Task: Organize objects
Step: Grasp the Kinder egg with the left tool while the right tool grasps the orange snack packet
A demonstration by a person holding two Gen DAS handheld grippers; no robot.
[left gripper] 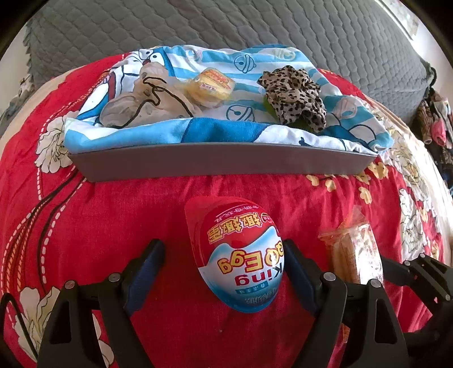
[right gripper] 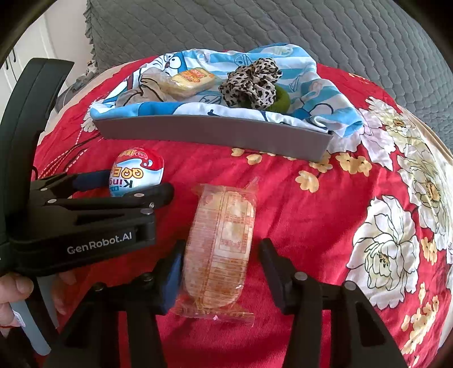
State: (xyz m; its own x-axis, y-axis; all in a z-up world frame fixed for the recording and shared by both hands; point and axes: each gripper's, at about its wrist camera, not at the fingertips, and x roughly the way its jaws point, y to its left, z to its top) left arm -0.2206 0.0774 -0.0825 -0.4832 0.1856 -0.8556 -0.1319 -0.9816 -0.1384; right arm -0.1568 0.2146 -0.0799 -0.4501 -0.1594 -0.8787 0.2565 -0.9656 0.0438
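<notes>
A red, white and blue toy egg lies on the red floral bedspread between the open fingers of my left gripper; the right finger touches it, the left stands apart. The egg also shows in the right wrist view, with the left gripper around it. A clear-wrapped orange snack pack lies between the open fingers of my right gripper. It also shows in the left wrist view. Beyond stands a grey tray lined with blue cartoon cloth.
In the tray lie a wrapped yellow cake, a leopard-print scrunchie, a green hair band and a beige cloth. A grey quilted headboard rises behind. Clothes hang at the right.
</notes>
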